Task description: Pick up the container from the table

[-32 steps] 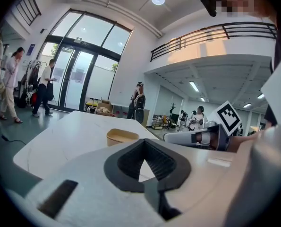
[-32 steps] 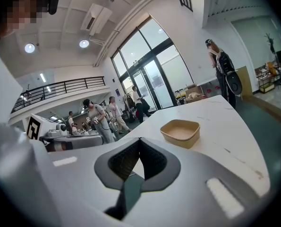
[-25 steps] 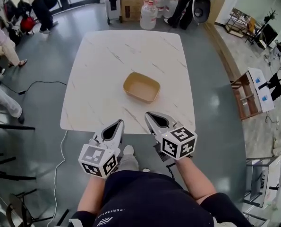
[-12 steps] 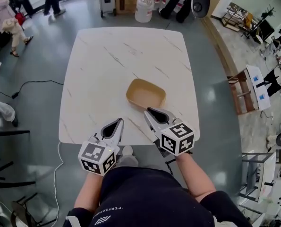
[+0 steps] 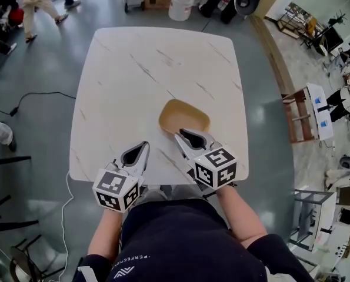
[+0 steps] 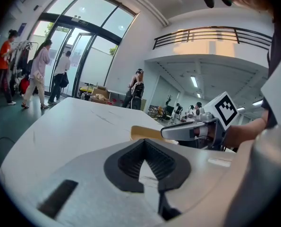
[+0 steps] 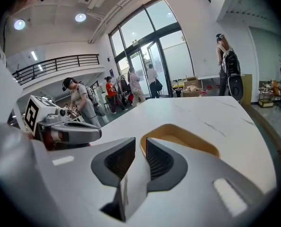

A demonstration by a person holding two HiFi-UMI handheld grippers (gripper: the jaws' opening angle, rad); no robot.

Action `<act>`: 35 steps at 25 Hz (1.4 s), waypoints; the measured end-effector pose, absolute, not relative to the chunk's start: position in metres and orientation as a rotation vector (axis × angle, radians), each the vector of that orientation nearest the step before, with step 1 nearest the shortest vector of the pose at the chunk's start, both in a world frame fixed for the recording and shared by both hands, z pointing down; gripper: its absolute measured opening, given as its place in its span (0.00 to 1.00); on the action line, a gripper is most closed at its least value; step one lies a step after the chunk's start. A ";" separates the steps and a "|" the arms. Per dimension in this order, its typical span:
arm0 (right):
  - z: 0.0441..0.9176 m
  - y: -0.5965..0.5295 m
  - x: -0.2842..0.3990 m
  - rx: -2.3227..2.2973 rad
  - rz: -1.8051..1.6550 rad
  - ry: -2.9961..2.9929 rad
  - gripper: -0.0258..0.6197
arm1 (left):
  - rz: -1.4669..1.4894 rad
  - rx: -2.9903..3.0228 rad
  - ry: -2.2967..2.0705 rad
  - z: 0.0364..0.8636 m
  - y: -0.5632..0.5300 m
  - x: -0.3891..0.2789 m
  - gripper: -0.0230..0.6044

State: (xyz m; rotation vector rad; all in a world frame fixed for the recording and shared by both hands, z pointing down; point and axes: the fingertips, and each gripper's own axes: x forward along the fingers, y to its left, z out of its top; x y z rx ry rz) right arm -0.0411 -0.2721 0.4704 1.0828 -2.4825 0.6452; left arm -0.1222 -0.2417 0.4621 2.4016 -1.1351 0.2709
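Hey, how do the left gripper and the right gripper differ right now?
The left gripper has its jaws shut; the right gripper has its jaws opening, with a gap between them. The right gripper's tips are at the near rim of the container; the left gripper is off to the side, over bare table. Both are empty, carry a marker cube and point forward across the table.

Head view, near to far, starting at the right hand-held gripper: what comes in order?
First the right hand-held gripper, jaws opening with nothing between them → tan container → bare marble tabletop → water jug on the floor beyond the table.
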 end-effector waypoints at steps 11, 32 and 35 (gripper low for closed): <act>0.461 -0.310 0.001 1.107 0.612 -2.481 0.14 | 0.286 2.342 -1.227 0.469 -0.268 -0.100 0.08; 0.510 -0.335 0.079 1.252 0.812 -2.338 0.25 | 0.431 2.214 -1.342 0.507 -0.337 -0.079 0.25; 0.519 -0.338 0.077 1.229 0.838 -2.322 0.27 | 0.437 2.185 -1.354 0.514 -0.343 -0.077 0.30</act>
